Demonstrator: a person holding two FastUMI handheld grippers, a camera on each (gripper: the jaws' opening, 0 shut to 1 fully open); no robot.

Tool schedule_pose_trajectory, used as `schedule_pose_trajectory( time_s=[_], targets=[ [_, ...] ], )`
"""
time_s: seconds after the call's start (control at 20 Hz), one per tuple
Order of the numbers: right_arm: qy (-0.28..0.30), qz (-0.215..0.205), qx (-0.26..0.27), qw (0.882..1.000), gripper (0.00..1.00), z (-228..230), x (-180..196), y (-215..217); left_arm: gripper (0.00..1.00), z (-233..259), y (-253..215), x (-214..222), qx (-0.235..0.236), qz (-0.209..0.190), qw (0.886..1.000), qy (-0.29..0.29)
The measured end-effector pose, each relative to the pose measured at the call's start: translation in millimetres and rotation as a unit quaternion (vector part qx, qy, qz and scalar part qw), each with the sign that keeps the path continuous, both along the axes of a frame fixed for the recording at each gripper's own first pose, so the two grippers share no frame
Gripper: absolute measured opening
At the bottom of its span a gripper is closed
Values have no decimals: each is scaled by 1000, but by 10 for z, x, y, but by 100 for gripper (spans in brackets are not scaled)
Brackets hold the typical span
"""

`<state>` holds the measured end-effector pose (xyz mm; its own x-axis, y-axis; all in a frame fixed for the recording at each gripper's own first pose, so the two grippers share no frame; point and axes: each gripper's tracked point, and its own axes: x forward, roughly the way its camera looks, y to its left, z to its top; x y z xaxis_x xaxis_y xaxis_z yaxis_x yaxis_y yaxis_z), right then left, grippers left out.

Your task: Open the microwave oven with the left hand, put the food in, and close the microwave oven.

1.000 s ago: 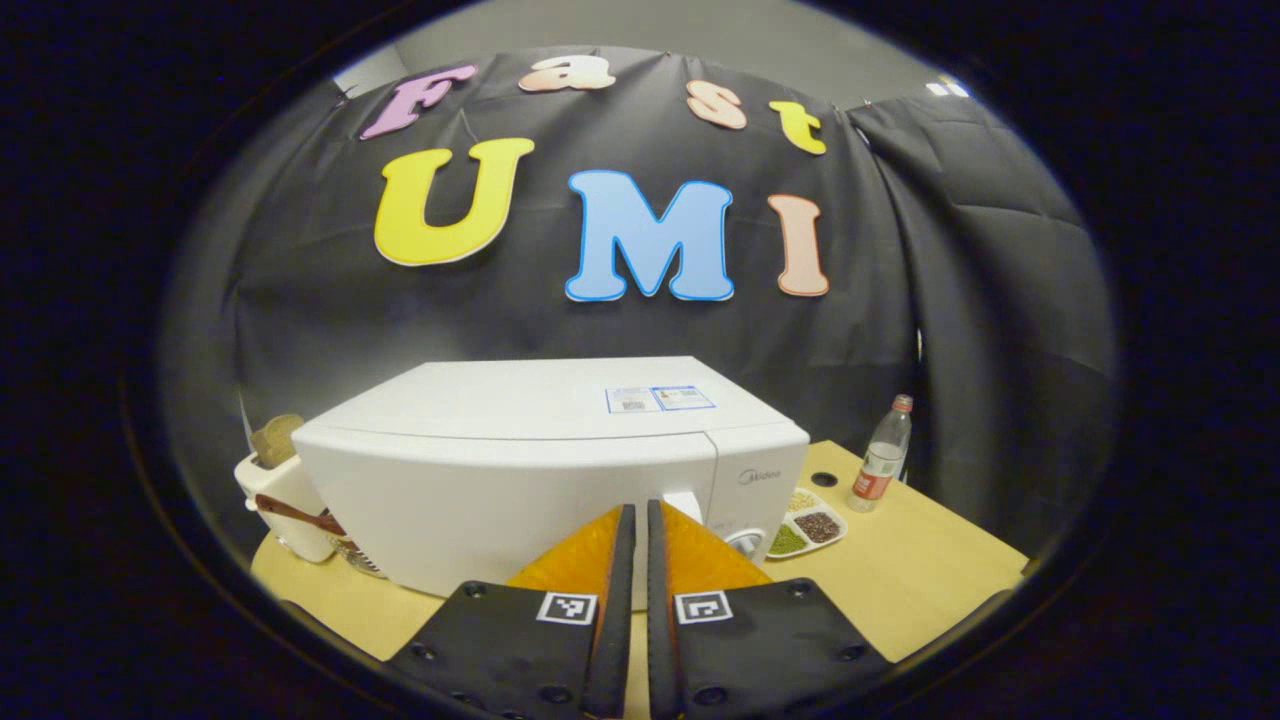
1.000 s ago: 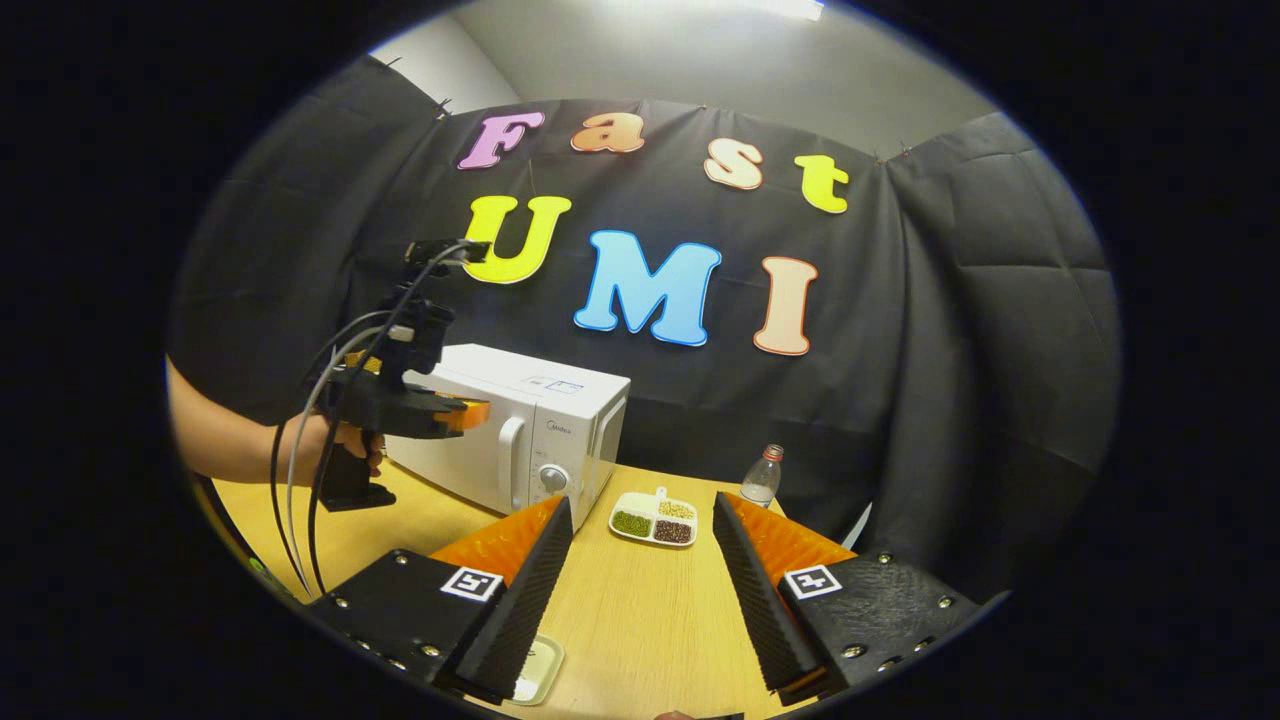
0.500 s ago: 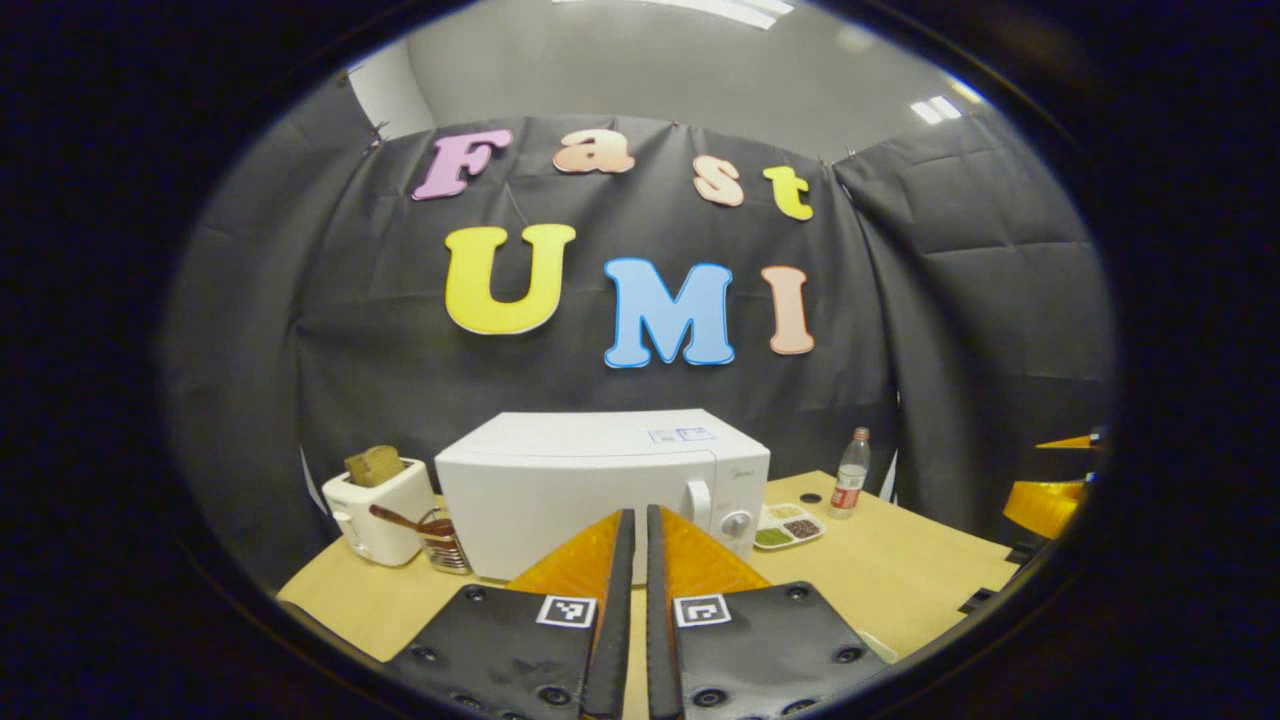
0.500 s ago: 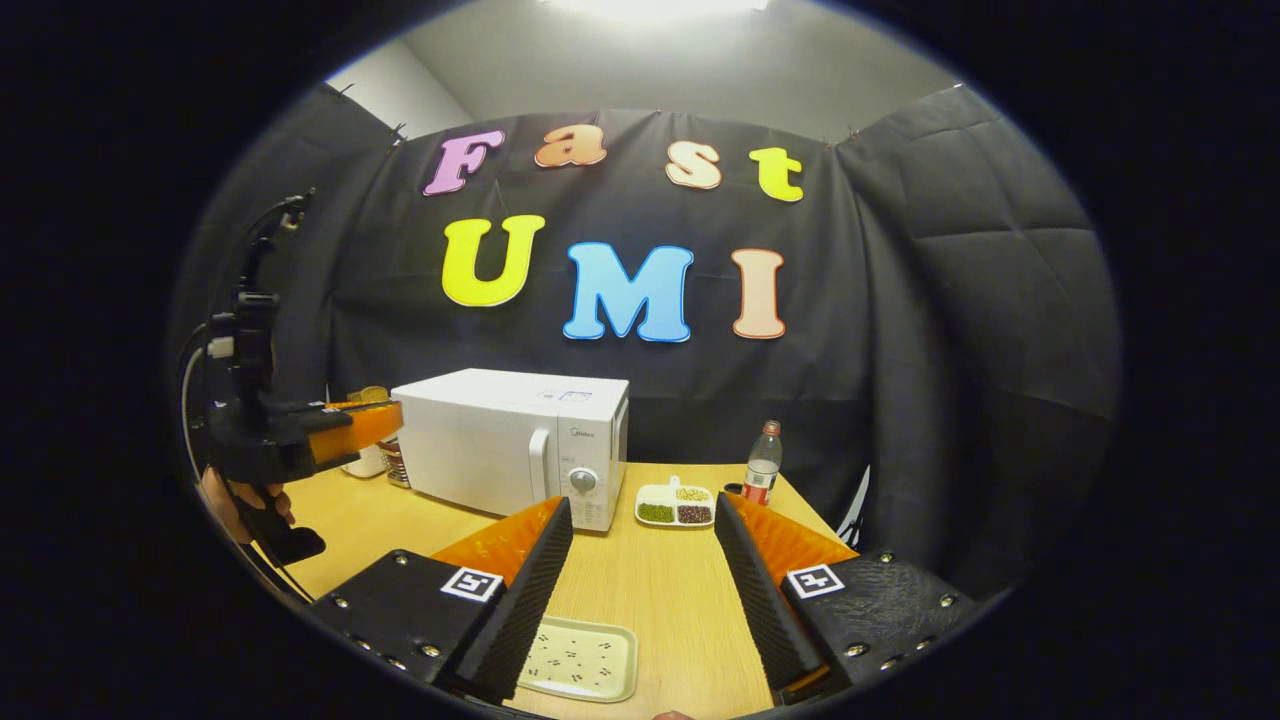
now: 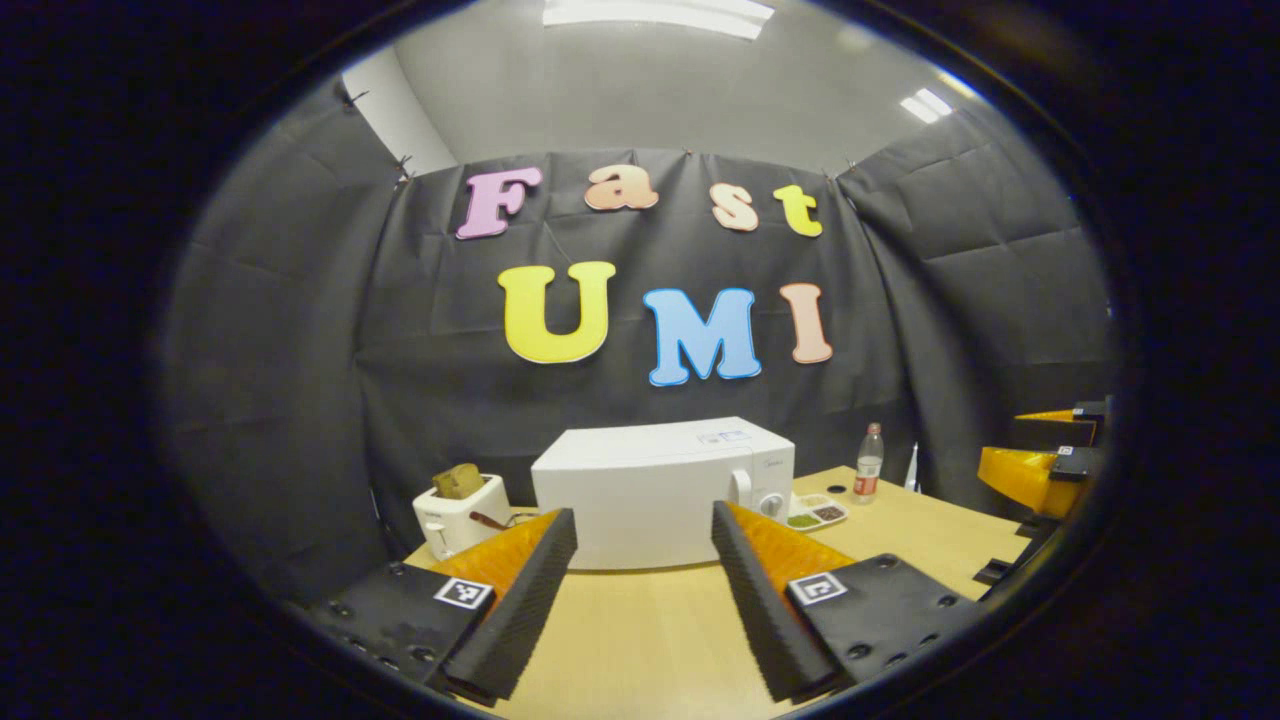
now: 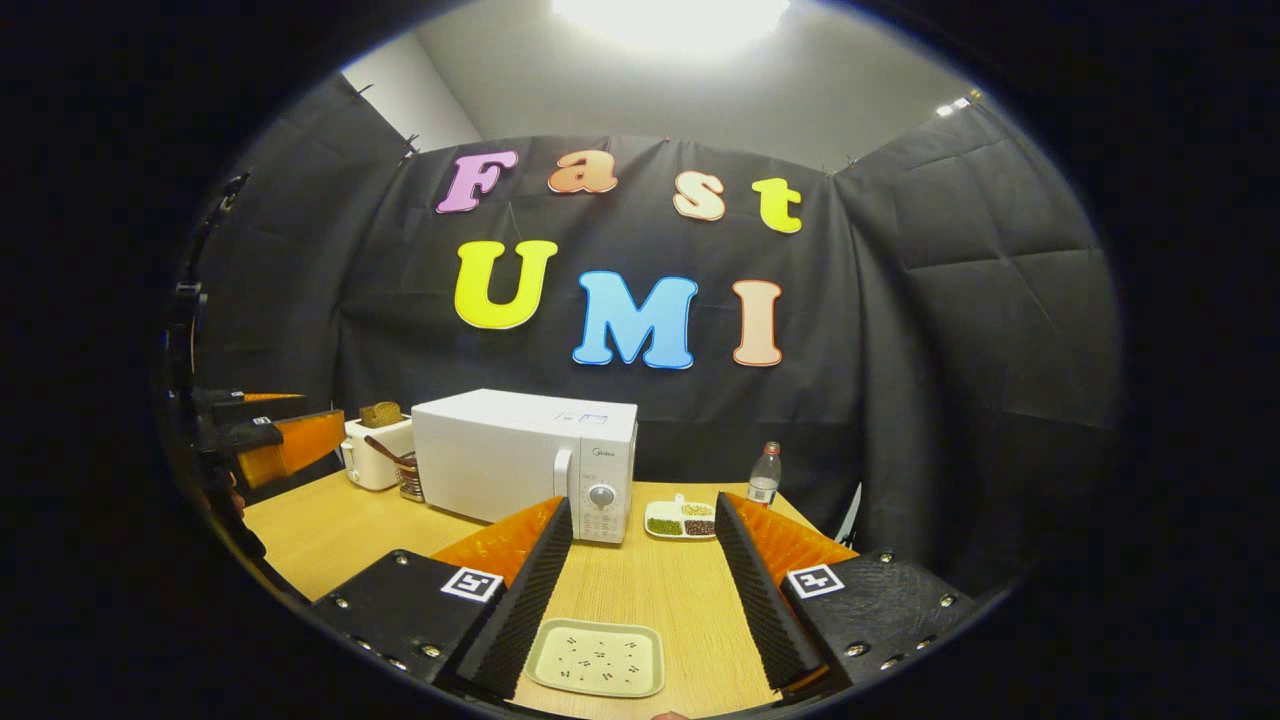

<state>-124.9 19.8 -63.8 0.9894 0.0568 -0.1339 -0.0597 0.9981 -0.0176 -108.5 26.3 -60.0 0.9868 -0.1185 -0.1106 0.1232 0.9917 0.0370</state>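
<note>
Claws both spread and empty: left claw (image 5: 640,590) and right claw (image 6: 640,590) hang over the table (image 6: 650,590), well apart from the microwave (image 6: 525,460), whose door is closed. Divided food dish (image 6: 681,520) sits beside it, so seemingly every step remains.

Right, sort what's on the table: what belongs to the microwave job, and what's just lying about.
For the job:
microwave, door shut
divided food dish
left gripper, open
right gripper, open

Lying about:
toaster
bottle
flat tray
</note>
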Motion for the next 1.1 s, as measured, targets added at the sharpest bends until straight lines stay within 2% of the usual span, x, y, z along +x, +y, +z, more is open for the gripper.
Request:
schedule_pose_trajectory(
  time_s=[0.05, 0.35, 0.7, 1.1],
  targets=[
    [-4, 4, 2, 1000, 88, 29, -37, 47, 98, 19, 30, -84, 0, 2, 1000, -3],
    [-28, 15, 5, 999, 88, 189, -188, 179, 98, 177, 133, -425, -18, 15, 1000, -19],
    [-65, 18, -9, 998, 88, 480, -173, 143, 98, 234, 303, -516, -21, 45, 998, -27],
    [-74, 22, -10, 997, 88, 562, -161, 206, 98, 332, 314, -502, -20, 47, 998, -38]
  ],
)
